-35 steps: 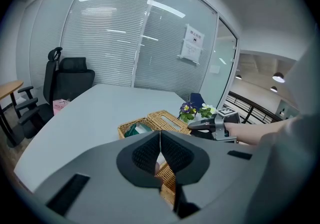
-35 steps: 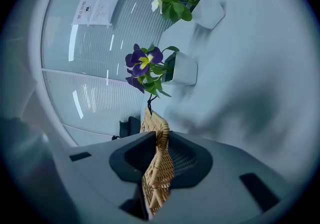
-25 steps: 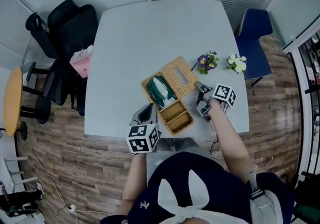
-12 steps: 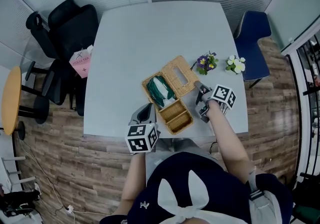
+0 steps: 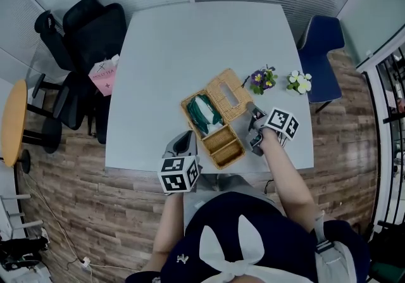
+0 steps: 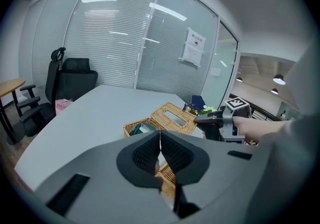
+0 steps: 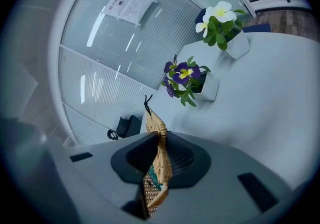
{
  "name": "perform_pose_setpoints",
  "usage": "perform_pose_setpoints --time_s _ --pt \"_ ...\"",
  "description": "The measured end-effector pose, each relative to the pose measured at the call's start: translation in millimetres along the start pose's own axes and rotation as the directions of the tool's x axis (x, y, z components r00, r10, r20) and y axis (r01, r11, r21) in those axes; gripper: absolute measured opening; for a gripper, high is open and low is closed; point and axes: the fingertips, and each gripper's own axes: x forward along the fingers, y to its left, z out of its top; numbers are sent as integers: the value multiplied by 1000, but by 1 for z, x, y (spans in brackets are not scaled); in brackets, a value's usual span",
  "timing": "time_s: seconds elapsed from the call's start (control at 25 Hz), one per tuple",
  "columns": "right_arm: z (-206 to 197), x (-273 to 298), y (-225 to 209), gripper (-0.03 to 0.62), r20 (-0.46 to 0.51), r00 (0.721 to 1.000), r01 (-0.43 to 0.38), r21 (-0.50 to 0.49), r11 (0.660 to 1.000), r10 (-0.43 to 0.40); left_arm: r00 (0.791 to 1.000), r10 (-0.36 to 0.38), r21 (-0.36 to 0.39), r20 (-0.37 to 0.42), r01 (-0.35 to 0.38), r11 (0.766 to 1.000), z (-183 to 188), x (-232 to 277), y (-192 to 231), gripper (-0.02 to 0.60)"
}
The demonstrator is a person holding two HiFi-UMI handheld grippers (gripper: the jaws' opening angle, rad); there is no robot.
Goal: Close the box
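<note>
A grey tabletop (image 5: 190, 54) carries an open rectangular wicker box (image 5: 218, 142). Its slotted woven lid (image 5: 229, 95) tilts up from the box's far side, pinched by the right hand-held gripper (image 7: 157, 163). The left hand-held gripper (image 6: 159, 155), jaws pressed together, sits at the box's near corner. A green-and-white packet (image 5: 202, 111) fills one compartment.
</note>
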Motion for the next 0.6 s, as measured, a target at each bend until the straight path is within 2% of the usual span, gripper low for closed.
perform_pose_setpoints --time_s 0.6 --pt "-2 -4 14 55 7 1000 11 -113 994 -11 1000 22 -16 6 -22 1000 -6 -7 0 26"
